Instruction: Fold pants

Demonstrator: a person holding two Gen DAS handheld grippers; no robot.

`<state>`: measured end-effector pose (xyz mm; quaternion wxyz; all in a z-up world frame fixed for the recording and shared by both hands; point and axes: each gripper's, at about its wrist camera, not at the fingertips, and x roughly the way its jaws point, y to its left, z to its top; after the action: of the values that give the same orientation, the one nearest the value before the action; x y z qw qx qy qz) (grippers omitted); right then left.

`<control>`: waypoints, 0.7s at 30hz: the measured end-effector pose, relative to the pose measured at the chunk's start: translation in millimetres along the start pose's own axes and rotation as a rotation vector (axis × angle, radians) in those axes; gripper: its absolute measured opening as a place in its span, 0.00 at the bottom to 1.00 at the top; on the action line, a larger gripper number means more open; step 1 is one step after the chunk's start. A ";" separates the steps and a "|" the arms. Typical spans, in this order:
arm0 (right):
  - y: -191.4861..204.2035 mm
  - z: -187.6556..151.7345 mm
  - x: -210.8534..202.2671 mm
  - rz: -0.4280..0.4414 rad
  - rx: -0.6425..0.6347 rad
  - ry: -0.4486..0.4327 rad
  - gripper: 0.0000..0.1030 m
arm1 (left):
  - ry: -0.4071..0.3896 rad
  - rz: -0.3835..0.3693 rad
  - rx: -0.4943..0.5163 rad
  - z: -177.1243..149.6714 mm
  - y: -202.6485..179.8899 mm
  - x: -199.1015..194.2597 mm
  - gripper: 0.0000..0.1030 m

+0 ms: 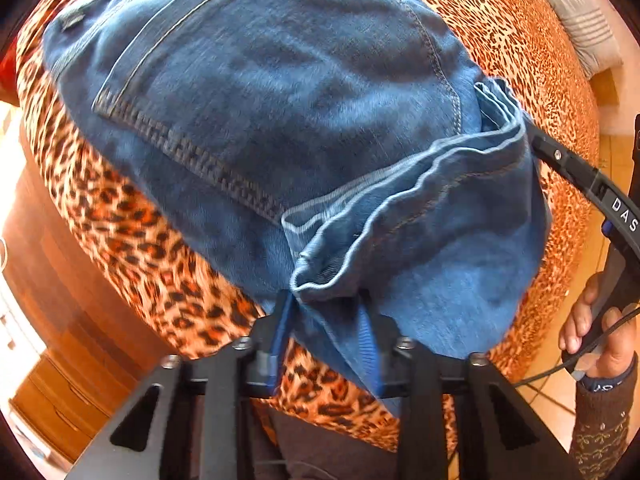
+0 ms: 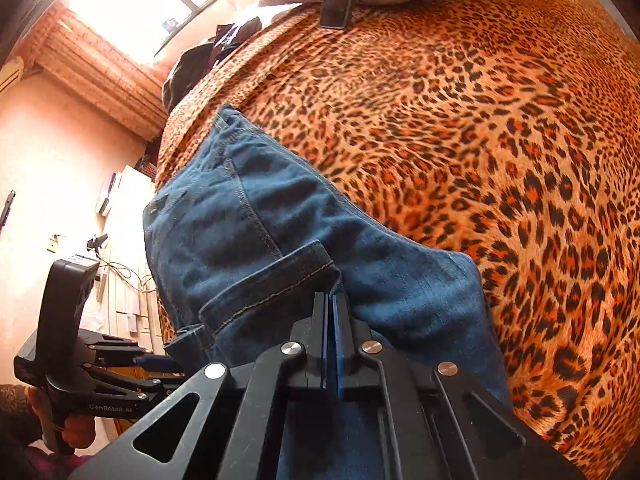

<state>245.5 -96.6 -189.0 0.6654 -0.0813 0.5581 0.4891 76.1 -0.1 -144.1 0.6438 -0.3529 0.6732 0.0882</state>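
Blue denim pants [image 1: 280, 92] lie folded on the leopard-print bed cover [image 1: 132, 232]. My left gripper [image 1: 326, 300] has its fingers apart with a bunched hem edge of the pants between them; the fabric fills the gap. My right gripper [image 2: 335, 300] is shut on the other corner of the folded hem [image 2: 276, 284]. In the left wrist view the right gripper [image 1: 532, 136] reaches in from the right at the hem's far corner. The pants also show in the right wrist view [image 2: 248, 216], with a back pocket facing up.
The bed cover [image 2: 460, 120] spreads wide to the right. A grey pillow [image 1: 580, 24] lies at the bed's head. Dark clothes [image 2: 208, 56] sit at the far bed edge. Wooden furniture [image 1: 60, 360] stands left of the bed.
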 end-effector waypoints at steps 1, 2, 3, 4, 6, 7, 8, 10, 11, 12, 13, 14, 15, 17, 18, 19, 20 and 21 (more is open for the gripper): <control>6.0 3.4 -2.2 0.015 -0.015 -0.011 0.02 | 0.004 -0.009 -0.023 -8.9 4.8 0.7 0.17; 8.8 6.2 3.3 -0.009 -0.021 0.012 0.03 | 0.010 0.019 -0.044 -14.0 10.1 5.6 0.17; 6.3 8.5 16.7 -0.067 -0.027 0.063 0.06 | 0.026 0.041 -0.063 -16.6 16.4 13.7 0.18; 1.9 6.4 28.6 -0.132 -0.027 0.112 0.07 | 0.045 0.024 -0.085 -17.4 23.2 19.8 0.18; -11.7 8.6 27.2 -0.122 0.026 0.119 0.08 | 0.040 -0.033 -0.145 -21.0 34.3 8.5 0.17; -17.0 8.3 14.4 -0.059 0.060 0.086 0.09 | 0.031 -0.045 -0.143 -20.5 39.9 -0.9 0.17; -22.1 7.6 -0.2 -0.013 0.081 0.058 0.15 | 0.012 -0.045 -0.139 -24.0 41.5 -11.5 0.17; -32.7 3.0 -26.1 0.006 0.090 0.036 0.58 | 0.007 -0.083 -0.128 -29.2 43.8 -28.9 0.33; -36.1 -0.8 -35.0 0.013 0.085 0.045 0.61 | 0.014 -0.122 -0.128 -35.2 42.6 -32.6 0.38; -40.2 -6.6 -40.8 0.014 0.072 0.059 0.62 | 0.023 -0.148 -0.123 -41.4 37.9 -34.7 0.47; -43.2 -13.0 -43.6 0.004 0.053 0.081 0.62 | 0.040 -0.164 -0.109 -47.3 31.2 -34.5 0.52; -45.0 -18.0 -42.8 -0.018 0.030 0.102 0.62 | 0.067 -0.174 -0.084 -53.3 24.8 -28.4 0.52; -46.2 -23.7 -40.9 -0.039 0.011 0.122 0.62 | 0.097 -0.177 -0.056 -58.7 18.5 -20.9 0.52; -50.2 -33.0 -33.6 -0.064 -0.012 0.156 0.62 | 0.152 -0.139 -0.008 -64.0 9.6 -2.0 0.52; -52.3 -36.0 -27.2 -0.081 -0.022 0.170 0.62 | 0.176 -0.111 0.003 -65.2 6.9 6.8 0.51; -51.9 -39.1 -25.2 -0.103 -0.037 0.180 0.61 | 0.201 -0.097 -0.002 -66.7 7.1 14.6 0.51; -50.0 -43.0 -21.6 -0.119 -0.060 0.193 0.58 | 0.229 -0.098 -0.010 -64.9 7.9 23.2 0.51; -47.2 -45.9 -18.8 -0.129 -0.091 0.213 0.33 | 0.262 -0.096 -0.019 -63.7 7.3 29.6 0.43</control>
<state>252.0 -161.1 -210.9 0.6283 -0.1985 0.5964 0.4585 22.9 -41.9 -164.2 0.5504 -0.3995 0.7329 0.0168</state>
